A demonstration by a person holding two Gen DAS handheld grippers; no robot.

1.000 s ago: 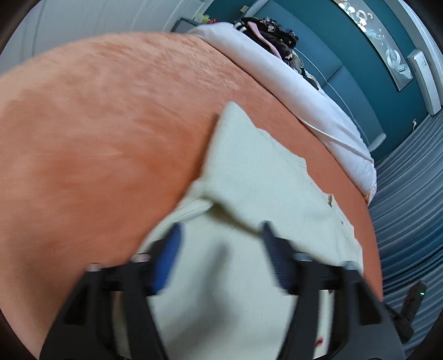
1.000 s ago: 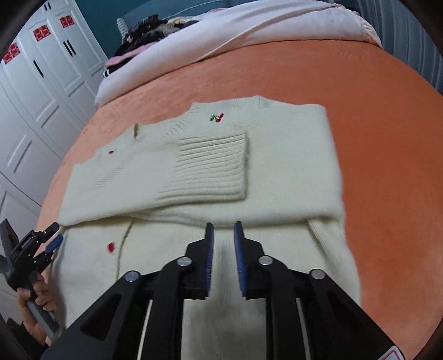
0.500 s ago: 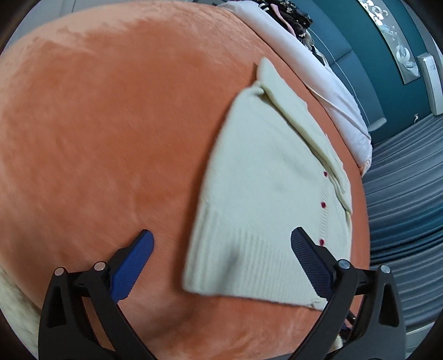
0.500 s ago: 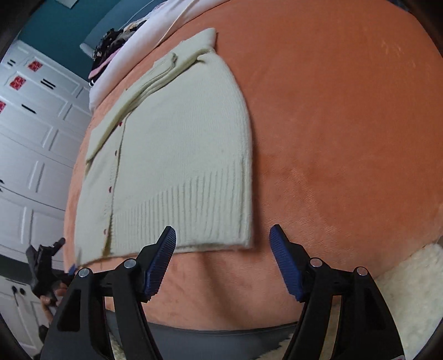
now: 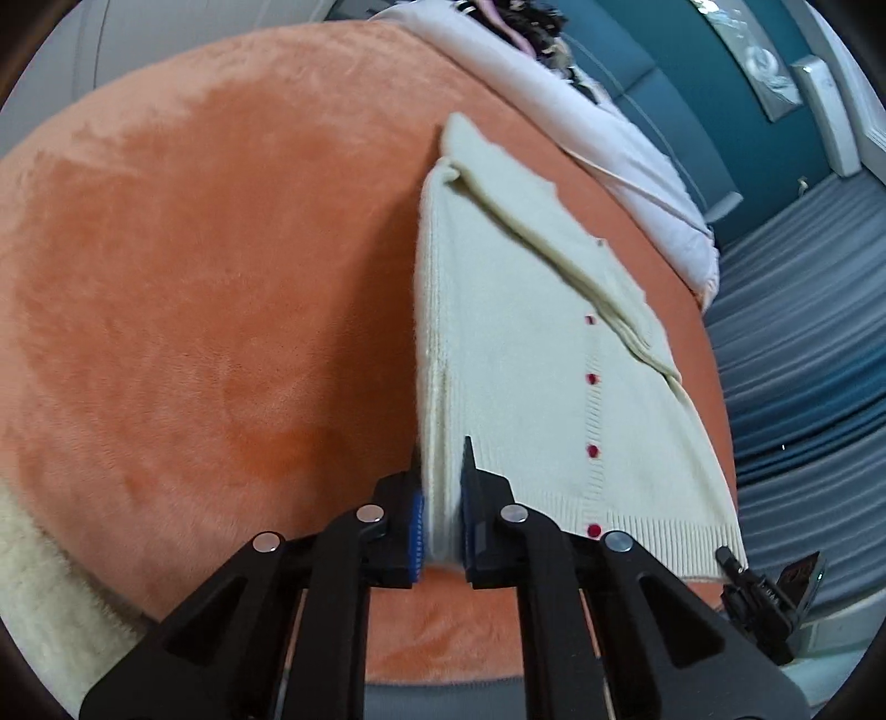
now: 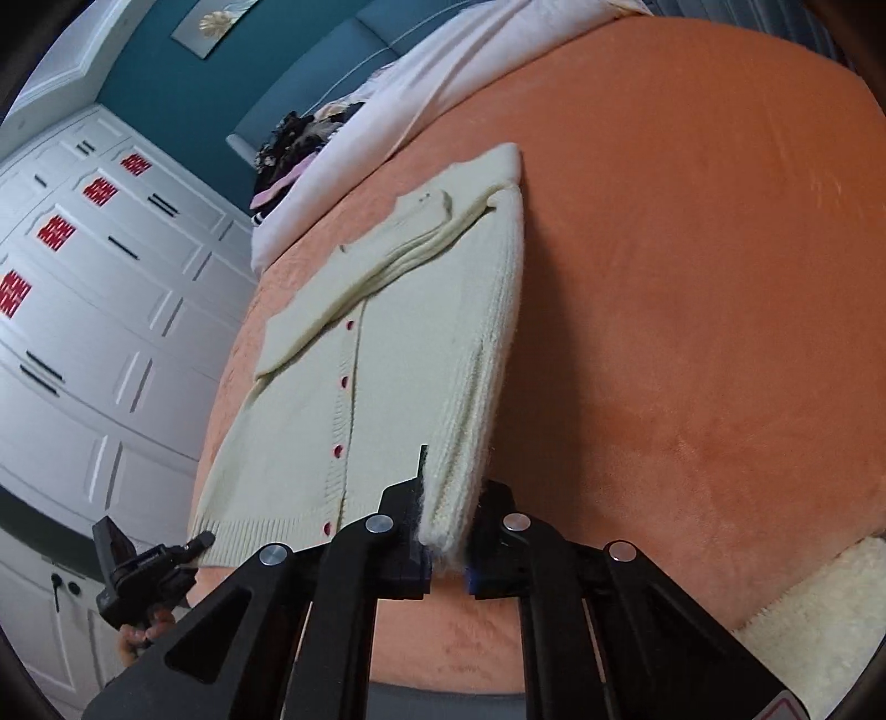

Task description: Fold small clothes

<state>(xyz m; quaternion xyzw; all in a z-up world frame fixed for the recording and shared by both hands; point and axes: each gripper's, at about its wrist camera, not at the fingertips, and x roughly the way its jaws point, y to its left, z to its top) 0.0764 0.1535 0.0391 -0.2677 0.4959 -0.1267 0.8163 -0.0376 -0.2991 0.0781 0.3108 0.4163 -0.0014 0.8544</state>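
Note:
A small cream knitted cardigan (image 5: 526, 354) with red buttons lies on an orange plush blanket (image 5: 221, 277), its sleeves folded across the upper part. My left gripper (image 5: 443, 515) is shut on the cardigan's near left hem corner. In the right wrist view the cardigan (image 6: 410, 354) lies the same way, and my right gripper (image 6: 448, 554) is shut on its near right hem corner. Each gripper shows at the far corner of the other's view: the right gripper (image 5: 764, 603) and the left gripper (image 6: 149, 570).
A white duvet (image 5: 554, 99) and a heap of dark clothes (image 5: 531, 27) lie at the far end of the bed. White wardrobe doors (image 6: 83, 310) stand on the left. A cream fleece throw (image 6: 819, 620) lies at the near edge.
Both grippers were open in front of the cardigan's hem half a second ago. Now each has closed on a hem corner.

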